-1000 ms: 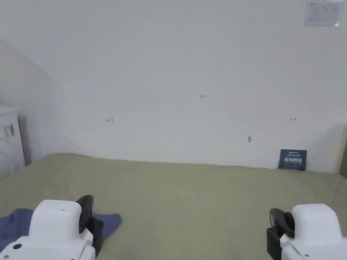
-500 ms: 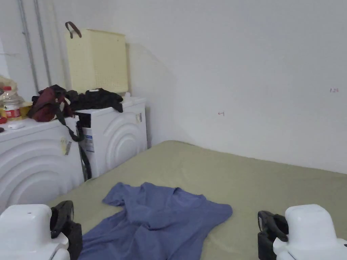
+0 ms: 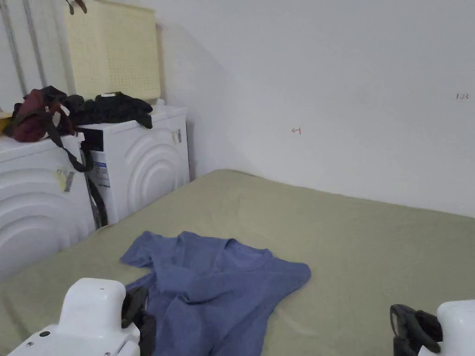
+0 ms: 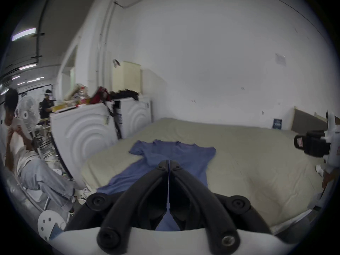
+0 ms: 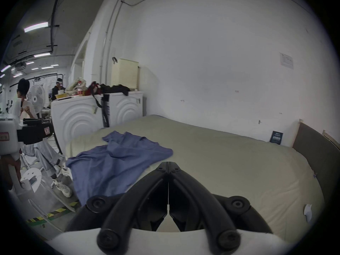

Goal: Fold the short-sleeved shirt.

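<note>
Left gripper (image 3: 139, 308) has moved over the shirt (image 3: 218, 282).

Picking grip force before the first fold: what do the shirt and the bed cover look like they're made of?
Shirt: thin, soft blue fabric with a matte look, probably cotton or a blend; it lies crumpled in loose folds and drapes limply. Bed cover: matte olive-green cloth, likely a woven sheet; it is stretched mostly smooth with faint creases. The exact fibre of either cannot be told from here.
</note>
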`<state>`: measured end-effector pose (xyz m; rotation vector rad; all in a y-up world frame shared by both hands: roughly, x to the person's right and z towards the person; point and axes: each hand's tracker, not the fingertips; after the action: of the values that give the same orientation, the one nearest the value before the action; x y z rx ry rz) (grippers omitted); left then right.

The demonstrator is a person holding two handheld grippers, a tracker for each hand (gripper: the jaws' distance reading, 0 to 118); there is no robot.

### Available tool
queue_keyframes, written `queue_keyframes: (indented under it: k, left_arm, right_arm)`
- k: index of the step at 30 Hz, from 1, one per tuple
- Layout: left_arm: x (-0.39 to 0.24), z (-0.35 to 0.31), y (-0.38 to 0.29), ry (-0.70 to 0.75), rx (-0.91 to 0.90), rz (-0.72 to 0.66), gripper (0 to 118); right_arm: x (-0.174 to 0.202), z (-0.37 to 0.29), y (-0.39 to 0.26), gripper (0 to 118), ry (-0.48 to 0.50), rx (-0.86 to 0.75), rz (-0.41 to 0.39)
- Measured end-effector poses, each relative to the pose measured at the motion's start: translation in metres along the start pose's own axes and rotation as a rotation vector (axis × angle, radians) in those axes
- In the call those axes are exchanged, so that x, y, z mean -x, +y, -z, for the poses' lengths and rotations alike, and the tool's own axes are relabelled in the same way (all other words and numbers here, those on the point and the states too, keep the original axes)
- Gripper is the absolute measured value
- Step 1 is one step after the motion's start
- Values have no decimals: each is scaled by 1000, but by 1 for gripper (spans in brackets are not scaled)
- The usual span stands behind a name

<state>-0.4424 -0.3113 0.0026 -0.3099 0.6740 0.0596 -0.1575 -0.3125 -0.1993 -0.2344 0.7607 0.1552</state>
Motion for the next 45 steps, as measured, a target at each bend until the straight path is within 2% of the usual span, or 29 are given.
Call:
queue_keyframes:
  k: [5,7,12,15,16,17,18,19,20,23,28,30,32,35,36,37,38,39,45]
  left_arm:
    - [-25,97,8,-89,128,79,1]
    - [-34,140,17,-136,177,61,1]
    - [-54,265,49,-303,429,63,1]
    - [-76,325,55,-308,566,86,5]
    - [-82,340,54,-306,587,96,20]
    - [-89,356,53,-315,620,116,49]
    - [-96,369,48,-327,651,107,94]
    - [-101,377,43,-330,680,90,114]
    - [-104,388,36,-323,706,68,118]
    - [-108,409,13,-247,751,32,117]
    - [-114,434,-25,-122,824,92,117]
    - [-115,440,-39,-122,836,67,116]
    - [-109,447,-51,-108,866,52,102]
    - [-102,442,-57,-126,818,0,101]
    - [-102,438,-55,-137,819,10,93]
    - [-103,436,-50,-168,812,15,77]
    - [-104,432,-42,-179,778,51,51]
    - [-103,431,-34,-192,748,67,0]
    - [-103,407,3,-191,688,13,0]
  right_arm:
    - [-32,35,-6,3,-43,46,17]
    - [-44,47,-9,3,-56,57,13]
    - [-73,72,-18,3,-83,103,47]
    - [-87,80,-27,3,-104,125,67]
    - [-91,81,-30,3,-110,135,70]
    - [-96,83,-35,3,-115,147,79]
    - [-100,84,-39,3,-120,158,91]
    - [-103,85,-42,3,-124,168,97]
    - [-107,86,-46,3,-129,177,101]
    - [-114,88,-55,3,-144,193,105]
    - [-122,89,-64,3,-143,212,93]
    - [-125,88,-66,3,-138,209,100]
    - [-127,87,-66,3,-130,203,125]
    - [-126,84,-65,3,-123,190,133]
    - [-124,82,-64,3,-123,180,123]
    - [-123,79,-63,3,-122,171,111]
    - [-122,78,-61,3,-119,166,102]
    - [-122,76,-60,3,-117,161,93]
    - [-128,60,-55,3,-135,158,88]
